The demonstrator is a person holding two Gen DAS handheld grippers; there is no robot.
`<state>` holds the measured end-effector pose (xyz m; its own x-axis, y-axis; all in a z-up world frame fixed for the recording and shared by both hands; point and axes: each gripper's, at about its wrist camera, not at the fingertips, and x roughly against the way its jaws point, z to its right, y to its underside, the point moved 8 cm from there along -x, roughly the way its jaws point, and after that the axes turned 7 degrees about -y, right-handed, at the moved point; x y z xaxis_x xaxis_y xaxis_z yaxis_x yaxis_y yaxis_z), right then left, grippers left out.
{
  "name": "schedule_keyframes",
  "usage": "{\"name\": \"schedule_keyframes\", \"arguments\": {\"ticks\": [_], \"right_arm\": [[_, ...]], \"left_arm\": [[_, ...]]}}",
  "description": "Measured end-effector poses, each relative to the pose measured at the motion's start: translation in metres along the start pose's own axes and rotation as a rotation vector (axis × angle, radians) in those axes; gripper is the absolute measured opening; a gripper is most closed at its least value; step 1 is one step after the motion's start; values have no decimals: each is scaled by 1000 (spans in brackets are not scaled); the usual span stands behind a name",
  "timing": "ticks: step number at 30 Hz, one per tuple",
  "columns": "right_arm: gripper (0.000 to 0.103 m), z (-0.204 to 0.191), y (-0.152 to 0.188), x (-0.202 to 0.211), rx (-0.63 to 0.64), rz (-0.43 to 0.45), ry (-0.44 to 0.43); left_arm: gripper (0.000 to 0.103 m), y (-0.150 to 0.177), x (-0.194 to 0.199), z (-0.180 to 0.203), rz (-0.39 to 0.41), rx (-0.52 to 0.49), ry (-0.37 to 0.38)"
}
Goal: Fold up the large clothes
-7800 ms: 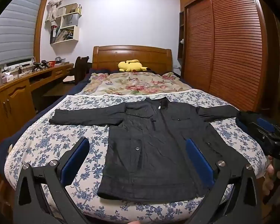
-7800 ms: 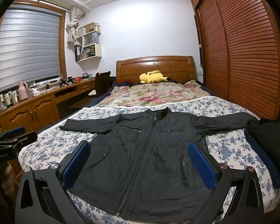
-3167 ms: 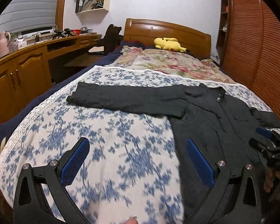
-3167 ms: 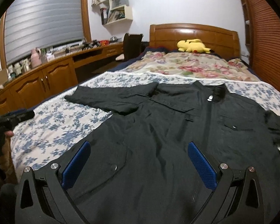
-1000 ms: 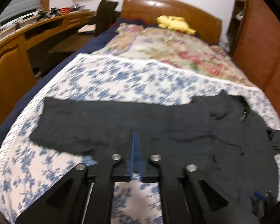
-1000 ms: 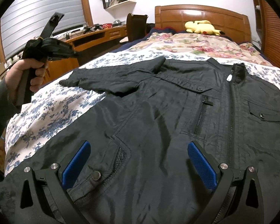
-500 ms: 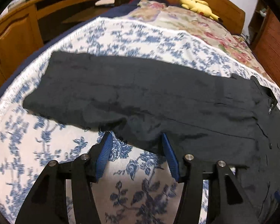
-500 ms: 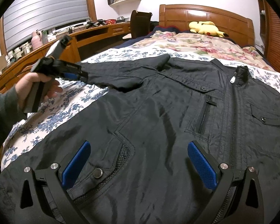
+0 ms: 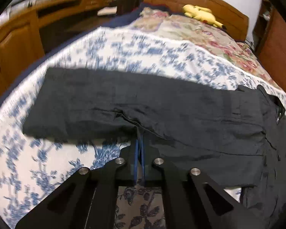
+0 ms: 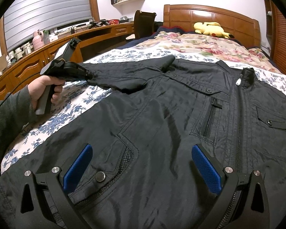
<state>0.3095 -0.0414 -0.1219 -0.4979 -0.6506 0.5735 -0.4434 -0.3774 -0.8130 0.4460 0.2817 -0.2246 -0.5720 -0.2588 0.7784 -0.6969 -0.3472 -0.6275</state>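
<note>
A black zip-up jacket (image 10: pixel 171 114) lies spread front-up on the flowered bedspread (image 9: pixel 143 47). Its left sleeve (image 9: pixel 124 99) stretches out sideways across the bed. My left gripper (image 9: pixel 139 133) is shut on the near edge of that sleeve, and the fabric puckers where the blue pads meet. In the right wrist view the same left gripper (image 10: pixel 89 75) pinches the sleeve, held by a person's hand (image 10: pixel 45 87). My right gripper (image 10: pixel 141 148) hangs open just above the jacket's lower front near a snap pocket, with nothing between its fingers.
A yellow plush toy (image 10: pixel 209 28) lies by the wooden headboard (image 10: pixel 209 15). A long wooden desk (image 10: pixel 47 57) with a dark chair (image 10: pixel 145 22) runs along the bed's left side. A slatted wardrobe (image 10: pixel 284 38) stands on the right.
My left gripper has sunk to the sleeve's near edge, stood open around it half a second ago, and has now shut on the fabric. The right gripper has stayed still.
</note>
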Motion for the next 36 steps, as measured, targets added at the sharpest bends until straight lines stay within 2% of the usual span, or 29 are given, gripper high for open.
{"name": "schedule_keyframes", "arguments": {"ticks": [5,10,16,19,23,25,27,31,34,36], "right_arm": [[103,5,1,5,-25,4,-6],[103,12,1,36,-33,31,13],[103,37,10,92,-50,64,80],[103,53,11,122,-72,94,126],[103,57,13,151,-79,118,166],[103,58,14,159,-78,124,181],[103,58,14,165,-79,127,194],[103,54,12,161,-88,120,196],[103,49,11,153,-90,114,177],[103,46,12,147,-84,105,168]], "left_arm": [[2,-19,58,36,92,-64,37],[2,-25,135,99,170,-163,108],[2,-1,203,183,215,-298,201],[2,16,223,218,224,-353,228],[2,45,236,248,197,-432,258],[7,61,239,253,195,-467,262],[21,75,245,250,194,-471,280],[24,104,264,238,217,-482,290],[33,120,276,220,230,-469,308],[33,130,285,209,237,-455,321]]}}
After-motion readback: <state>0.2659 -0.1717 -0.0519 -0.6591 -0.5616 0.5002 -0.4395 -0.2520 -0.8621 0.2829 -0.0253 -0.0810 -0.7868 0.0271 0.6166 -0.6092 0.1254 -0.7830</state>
